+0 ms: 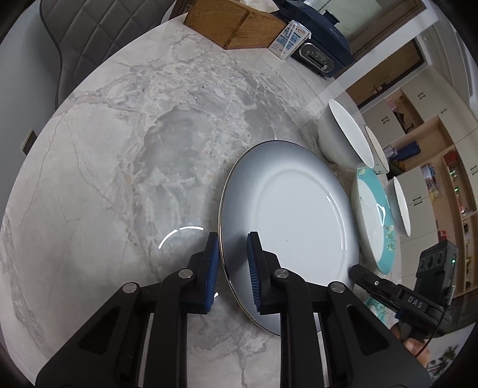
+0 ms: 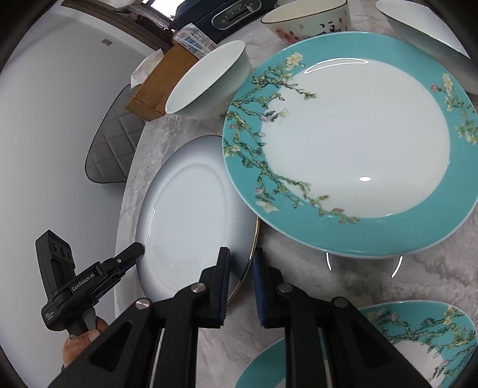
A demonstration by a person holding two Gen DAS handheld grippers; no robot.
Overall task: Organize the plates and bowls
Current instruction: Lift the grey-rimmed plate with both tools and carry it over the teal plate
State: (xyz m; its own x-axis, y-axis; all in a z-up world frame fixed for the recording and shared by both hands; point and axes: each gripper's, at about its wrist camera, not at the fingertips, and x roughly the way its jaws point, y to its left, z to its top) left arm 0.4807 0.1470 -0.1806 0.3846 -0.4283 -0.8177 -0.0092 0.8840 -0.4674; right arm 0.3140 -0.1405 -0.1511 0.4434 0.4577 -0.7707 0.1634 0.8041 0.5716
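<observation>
A white plate (image 1: 298, 215) with a grey rim and thin dark edge lies on the marble table (image 1: 119, 179). My left gripper (image 1: 233, 238) is shut on its near left rim, one blue pad outside the edge and one over the plate. In the right wrist view my right gripper (image 2: 240, 252) is shut on the opposite rim of the same white plate (image 2: 194, 215). The left gripper (image 2: 131, 253) shows at the far edge there. A teal floral plate (image 2: 358, 143) overlaps the white plate's side. A white bowl (image 1: 337, 134) stands behind.
More bowls (image 2: 307, 21) sit beyond the teal plate, and another teal floral dish (image 2: 418, 343) lies near my right gripper. A wooden tissue box (image 1: 233, 24), a small carton (image 1: 288, 40) and a dark appliance (image 1: 322, 50) line the far table edge. A grey chair (image 1: 83, 29) stands behind.
</observation>
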